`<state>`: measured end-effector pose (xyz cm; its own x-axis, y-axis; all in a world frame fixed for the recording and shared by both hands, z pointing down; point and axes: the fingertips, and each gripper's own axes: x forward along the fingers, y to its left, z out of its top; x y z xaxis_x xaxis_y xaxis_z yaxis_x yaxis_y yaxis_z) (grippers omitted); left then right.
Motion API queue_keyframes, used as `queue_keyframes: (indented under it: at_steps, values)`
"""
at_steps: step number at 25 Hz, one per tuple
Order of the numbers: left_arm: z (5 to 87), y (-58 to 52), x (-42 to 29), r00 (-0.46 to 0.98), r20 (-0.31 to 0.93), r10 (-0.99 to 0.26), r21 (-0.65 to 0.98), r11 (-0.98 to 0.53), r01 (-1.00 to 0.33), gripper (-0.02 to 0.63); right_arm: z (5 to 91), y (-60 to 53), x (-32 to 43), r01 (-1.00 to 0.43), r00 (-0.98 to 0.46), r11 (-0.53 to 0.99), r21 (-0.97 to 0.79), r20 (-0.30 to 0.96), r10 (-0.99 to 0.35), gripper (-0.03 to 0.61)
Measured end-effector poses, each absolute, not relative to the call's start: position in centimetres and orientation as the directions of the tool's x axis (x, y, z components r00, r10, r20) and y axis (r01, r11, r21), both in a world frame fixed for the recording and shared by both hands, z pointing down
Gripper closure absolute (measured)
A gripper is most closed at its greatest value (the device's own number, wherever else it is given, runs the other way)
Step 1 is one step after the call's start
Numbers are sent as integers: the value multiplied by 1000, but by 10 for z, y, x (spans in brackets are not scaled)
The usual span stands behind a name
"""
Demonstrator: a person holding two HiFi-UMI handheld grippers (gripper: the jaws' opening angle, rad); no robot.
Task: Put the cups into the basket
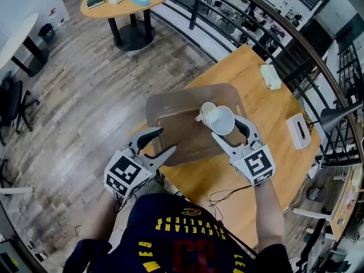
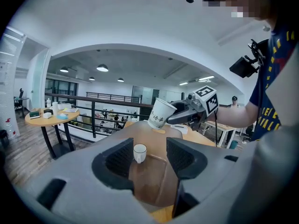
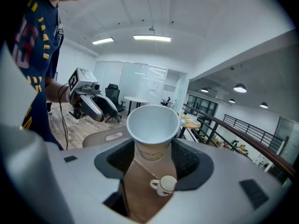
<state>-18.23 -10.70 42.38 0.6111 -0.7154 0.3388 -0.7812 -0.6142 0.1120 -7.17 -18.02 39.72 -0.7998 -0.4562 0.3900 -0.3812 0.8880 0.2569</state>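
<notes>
Paper cup (image 1: 223, 120) in right claw (image 1: 226, 127) above basket (image 1: 154, 104), clear of rim

One camera overhead, two facing each other.
The head view looks steeply down from over the bench's (image 1: 250, 73) near edge onto the basket (image 1: 170, 104). The left gripper view looks low and close across the basket at the right gripper (image 2: 174, 114). The right gripper view, half filled by its held cup (image 3: 153, 129), faces back at the left gripper (image 3: 108, 113). All three share the mug (image 1: 206, 111).
</notes>
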Motion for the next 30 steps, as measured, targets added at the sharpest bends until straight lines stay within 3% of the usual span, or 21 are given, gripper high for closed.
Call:
queue_keyframes:
  at_steps: [15,30]
  values:
    - [439,-141,-241,646,321,-692,192,-620,-760,385,498,-205,-192,-132,-771,978,163,603,-205,325]
    - [458,-168,-283,647,330,-688,260,-593,-762,385,629,-195,-216,9,-658,1000,15,753,-6,327]
